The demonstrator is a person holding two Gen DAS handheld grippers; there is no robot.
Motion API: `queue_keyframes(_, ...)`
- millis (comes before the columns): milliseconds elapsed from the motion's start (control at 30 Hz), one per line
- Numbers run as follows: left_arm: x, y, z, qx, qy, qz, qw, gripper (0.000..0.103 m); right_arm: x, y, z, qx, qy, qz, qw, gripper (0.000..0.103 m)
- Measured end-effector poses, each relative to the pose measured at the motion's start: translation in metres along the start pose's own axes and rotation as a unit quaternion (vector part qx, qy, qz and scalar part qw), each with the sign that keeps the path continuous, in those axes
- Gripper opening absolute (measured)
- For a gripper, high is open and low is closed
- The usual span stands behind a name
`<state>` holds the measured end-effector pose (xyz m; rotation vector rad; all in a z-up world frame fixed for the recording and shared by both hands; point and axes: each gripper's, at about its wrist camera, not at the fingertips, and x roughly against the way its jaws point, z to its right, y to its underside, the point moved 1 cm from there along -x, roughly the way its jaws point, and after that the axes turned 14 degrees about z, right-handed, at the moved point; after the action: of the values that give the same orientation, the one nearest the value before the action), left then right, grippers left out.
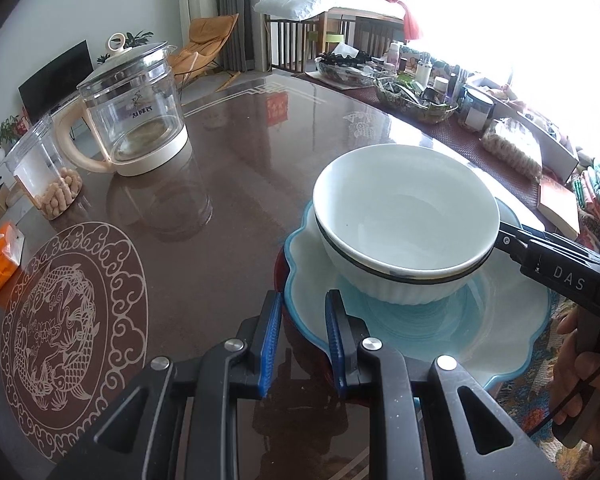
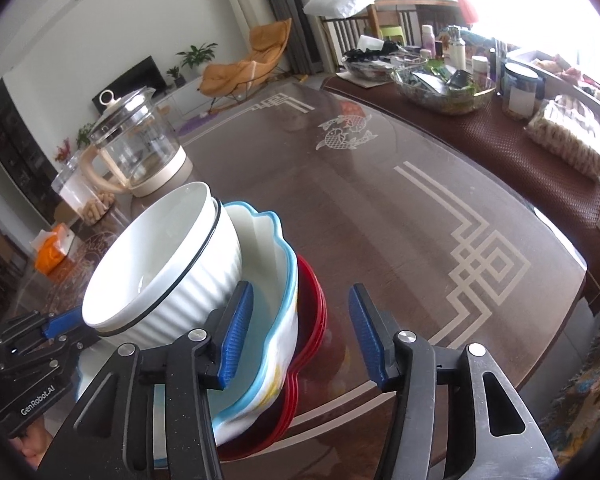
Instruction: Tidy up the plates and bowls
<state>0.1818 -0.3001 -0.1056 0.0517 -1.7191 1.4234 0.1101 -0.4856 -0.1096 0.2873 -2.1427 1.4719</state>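
Two nested white ribbed bowls (image 1: 404, 220) with black rims sit on a light-blue scalloped plate (image 1: 500, 328), which lies on a red plate (image 2: 312, 304) on the brown glass table (image 1: 240, 152). My left gripper (image 1: 302, 344) is open, its fingers straddling the near-left edge of the plates. My right gripper (image 2: 300, 332) is open around the plates' edge, with the bowls (image 2: 164, 268) just to its left. In the left wrist view the right gripper's tip (image 1: 512, 240) is at the bowls' right rim. The left gripper also shows in the right wrist view (image 2: 56, 326).
A glass kettle (image 1: 136, 120) with a cream base and a clear jar of snacks (image 1: 48, 176) stand at the far left. An orange tissue pack (image 1: 0, 256) lies at the left edge. Glass bowls, bottles and packets (image 1: 420, 92) crowd the far right on a brown mat.
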Motion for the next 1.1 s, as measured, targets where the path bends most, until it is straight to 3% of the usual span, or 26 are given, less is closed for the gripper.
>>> queue_keyframes(167,0.019,-0.006,-0.017,0.03,0.0,0.01,0.9995,0.026,0.027,-0.014,-0.003,-0.01,0.003,0.044,0.999,0.057)
queue_keyframes(233,0.029,-0.006,-0.023,0.034,-0.005,0.011,0.9993,0.033,0.041,-0.02,-0.008,-0.005,0.012,0.059,0.998,0.058)
queue_keyframes(300,0.046,-0.004,-0.027,0.035,-0.012,0.025,0.999,0.068,0.059,-0.024,-0.014,-0.004,0.016,0.071,0.997,0.06)
queue_keyframes(367,0.069,-0.002,-0.029,0.028,-0.038,0.057,0.9972,0.085,0.081,-0.023,-0.022,-0.006,0.023,0.081,0.996,0.064)
queue_keyframes(500,0.11,0.001,-0.027,0.011,-0.058,0.088,0.9943,0.096,0.121,-0.006,-0.043,-0.01,0.037,0.086,0.996,0.07)
queue_keyframes(800,0.178,-0.005,-0.023,0.02,-0.074,0.107,0.9913,0.1,0.165,0.026,-0.077,-0.016,0.07,0.005,0.997,0.07)
queue_keyframes(1100,0.211,-0.008,-0.011,-0.001,-0.1,0.112,0.9887,0.1,0.207,0.013,-0.1,0.017,0.085,0.023,0.996,0.07)
